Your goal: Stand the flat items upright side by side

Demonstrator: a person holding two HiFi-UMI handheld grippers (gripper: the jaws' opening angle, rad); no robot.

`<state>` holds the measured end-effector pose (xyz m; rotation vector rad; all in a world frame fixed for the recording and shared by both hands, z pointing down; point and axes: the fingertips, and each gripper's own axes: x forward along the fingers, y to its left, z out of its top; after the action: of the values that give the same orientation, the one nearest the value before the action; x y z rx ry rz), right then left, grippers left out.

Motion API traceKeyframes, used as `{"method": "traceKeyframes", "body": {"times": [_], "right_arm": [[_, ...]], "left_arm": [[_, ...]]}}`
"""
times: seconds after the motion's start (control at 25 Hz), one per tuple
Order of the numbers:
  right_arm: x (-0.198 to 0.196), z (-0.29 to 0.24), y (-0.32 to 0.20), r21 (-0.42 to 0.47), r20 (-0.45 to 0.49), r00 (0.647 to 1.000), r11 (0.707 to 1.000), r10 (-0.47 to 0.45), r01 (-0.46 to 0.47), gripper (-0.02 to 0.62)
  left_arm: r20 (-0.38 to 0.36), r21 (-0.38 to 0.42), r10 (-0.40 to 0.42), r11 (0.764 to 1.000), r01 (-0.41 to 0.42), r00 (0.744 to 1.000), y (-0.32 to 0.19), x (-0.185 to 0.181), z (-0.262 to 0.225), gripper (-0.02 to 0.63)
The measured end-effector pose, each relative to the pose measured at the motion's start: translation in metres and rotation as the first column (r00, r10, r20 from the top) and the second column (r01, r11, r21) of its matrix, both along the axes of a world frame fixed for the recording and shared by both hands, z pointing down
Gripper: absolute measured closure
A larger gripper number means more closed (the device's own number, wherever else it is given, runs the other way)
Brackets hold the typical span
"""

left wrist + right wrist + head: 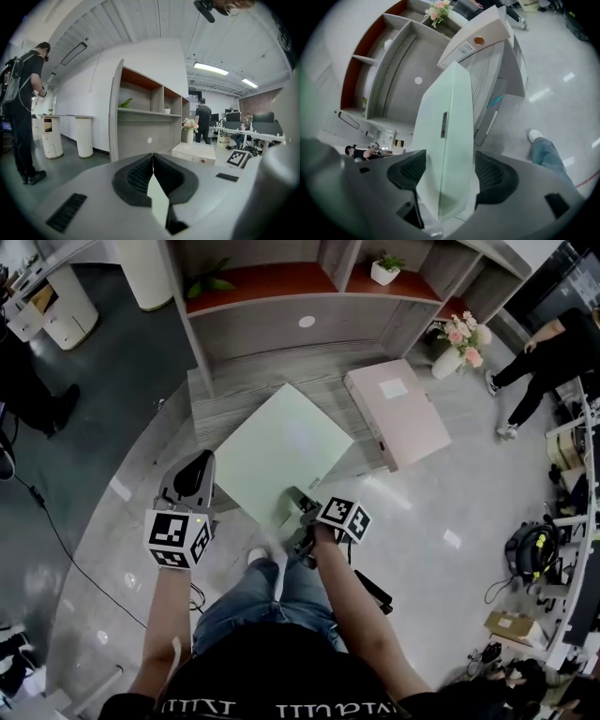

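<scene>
Right hand-held gripper [449, 161] tight on pale-green flat box [457, 96], dark spine label [444, 124]; left hand-held gripper [153, 157] closed.

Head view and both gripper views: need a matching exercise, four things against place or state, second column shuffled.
Things:
1. green file box
2. pink file box
3. left gripper
4. potted plant

Place or state:
A. lying flat on the wooden platform
B. jaws together, nothing between them
C. standing on the shelf
D. tilted, gripped between the jaws of the right gripper

Pairs: 1-D, 2-A, 3-B, 4-C
</scene>
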<state>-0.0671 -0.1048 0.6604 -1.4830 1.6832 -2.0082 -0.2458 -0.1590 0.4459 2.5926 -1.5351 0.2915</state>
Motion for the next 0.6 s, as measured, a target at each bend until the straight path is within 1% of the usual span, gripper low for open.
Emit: {"method": "traceKeyframes", "body": {"times": [0.08, 0.16, 0.24, 0.36, 0.48, 0.6], "right_arm": [[0.006, 0.0, -0.002, 0.053, 0.011, 1.0, 0.999, -0.005, 0.004, 0.247], [0.016, 0.001, -0.009, 0.097, 0.03, 1.0, 0.995, 0.008, -0.011, 0.232], [0.023, 0.002, -0.02, 0.122, 0.057, 0.998, 0.992, 0.013, -0.02, 0.224], [0.024, 0.009, -0.035, 0.124, 0.073, 0.997, 0.992, -0.004, -0.005, 0.224], [0.023, 0.015, -0.039, 0.133, 0.082, 0.996, 0.991, -0.02, 0.009, 0.224], [0.023, 0.017, -0.03, 0.133, 0.151, 0.988, 0.991, -0.011, -0.009, 0.225]], "left_arm": [[0.004, -0.001, 0.006, 1.0, -0.006, 1.0, 0.003, 0.002, 0.001, 0.592], [0.011, -0.002, 0.01, 1.0, -0.01, 1.0, 0.007, 0.003, 0.003, 0.592], [0.021, -0.007, 0.011, 1.0, -0.011, 1.0, 0.011, 0.003, 0.007, 0.592], [0.043, -0.019, 0.011, 1.0, -0.01, 0.999, 0.017, 0.001, 0.014, 0.592], [0.061, -0.033, 0.011, 0.999, -0.009, 0.998, 0.023, -0.002, 0.022, 0.592], [0.054, -0.049, 0.004, 0.999, -0.001, 0.999, 0.026, -0.006, 0.029, 0.592]]}}
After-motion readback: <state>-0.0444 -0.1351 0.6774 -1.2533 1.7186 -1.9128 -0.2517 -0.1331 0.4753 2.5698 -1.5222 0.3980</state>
